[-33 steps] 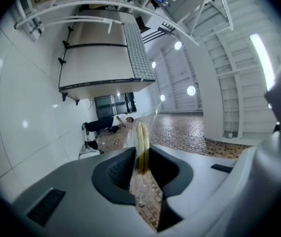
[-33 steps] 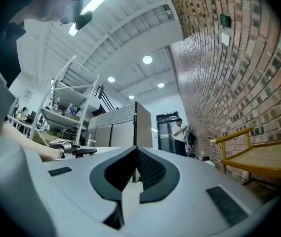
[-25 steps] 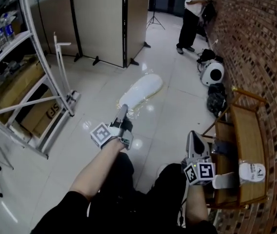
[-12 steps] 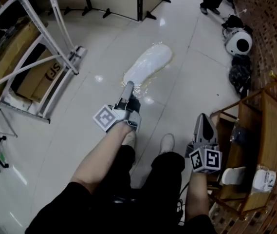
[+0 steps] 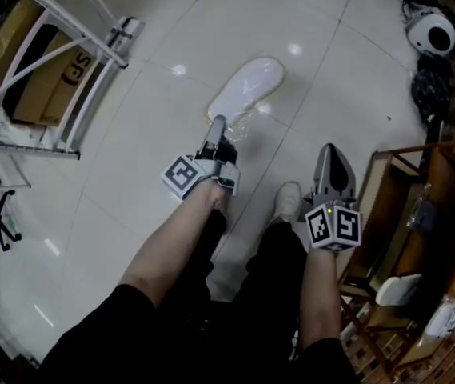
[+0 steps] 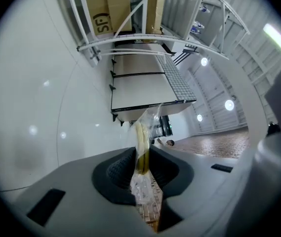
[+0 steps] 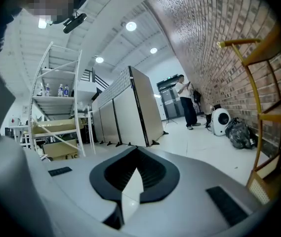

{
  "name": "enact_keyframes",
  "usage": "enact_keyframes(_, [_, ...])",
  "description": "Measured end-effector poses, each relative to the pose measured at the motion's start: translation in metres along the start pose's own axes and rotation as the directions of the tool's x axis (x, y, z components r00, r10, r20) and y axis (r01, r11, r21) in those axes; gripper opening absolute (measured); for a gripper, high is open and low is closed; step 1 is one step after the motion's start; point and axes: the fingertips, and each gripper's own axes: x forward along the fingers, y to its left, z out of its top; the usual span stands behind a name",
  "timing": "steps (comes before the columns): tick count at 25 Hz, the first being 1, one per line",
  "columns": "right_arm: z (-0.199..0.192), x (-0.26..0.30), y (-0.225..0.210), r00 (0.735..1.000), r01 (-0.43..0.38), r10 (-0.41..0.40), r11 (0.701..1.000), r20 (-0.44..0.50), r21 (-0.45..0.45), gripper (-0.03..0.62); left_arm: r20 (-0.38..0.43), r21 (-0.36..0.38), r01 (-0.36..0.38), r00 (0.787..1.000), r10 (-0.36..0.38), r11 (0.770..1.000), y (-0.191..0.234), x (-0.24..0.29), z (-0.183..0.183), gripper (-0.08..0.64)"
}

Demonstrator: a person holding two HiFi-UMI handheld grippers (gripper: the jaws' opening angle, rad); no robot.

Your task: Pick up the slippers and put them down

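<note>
1. the slippers (image 5: 247, 90) are white and long, inside a clear shiny bag, in the upper middle of the frame.
2. the left tongs (image 5: 217, 125) hold the slippers by the bag's edge.
3. the right tongs (image 5: 332, 150) are closed on nothing.

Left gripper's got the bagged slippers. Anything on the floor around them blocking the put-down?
Nothing visible. Only bare floor tiles surround the bagged slippers pinched by the left gripper; the metal rack stands well off to the side.
</note>
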Motion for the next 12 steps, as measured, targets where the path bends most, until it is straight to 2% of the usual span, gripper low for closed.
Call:
enact_keyframes(2, [-0.023,0.009,-0.012,0.999,0.018,-0.017,0.999,-0.039,0.029,0.008,0.019,-0.032,-0.055,0.998,0.056,0.998,0.034,-0.001,-0.007,0.064])
enact_keyframes(5, [-0.062,0.021,-0.032,0.992,0.061,-0.052,0.995,-0.115,0.079,0.008,0.01,-0.015,-0.153,0.988,0.153,0.988,0.084,0.003,-0.02,0.064])
enact_keyframes(7, [-0.089,0.027,-0.044,0.982,0.097,-0.075,0.988,-0.172,0.12,0.008,-0.018,-0.002,-0.227,0.974,0.227,0.974,0.118,-0.001,-0.035,0.064])
enact_keyframes(9, [-0.115,0.034,-0.055,0.969,0.123,-0.088,0.982,-0.23,0.141,0.008,-0.042,-0.007,-0.311,0.95,0.31,0.95,0.151,-0.009,-0.051,0.064])
enact_keyframes(12, [-0.15,0.056,-0.069,0.954,0.137,-0.098,0.983,-0.282,0.122,0.008,-0.054,0.001,-0.348,0.936,0.348,0.937,0.188,-0.005,-0.065,0.064])
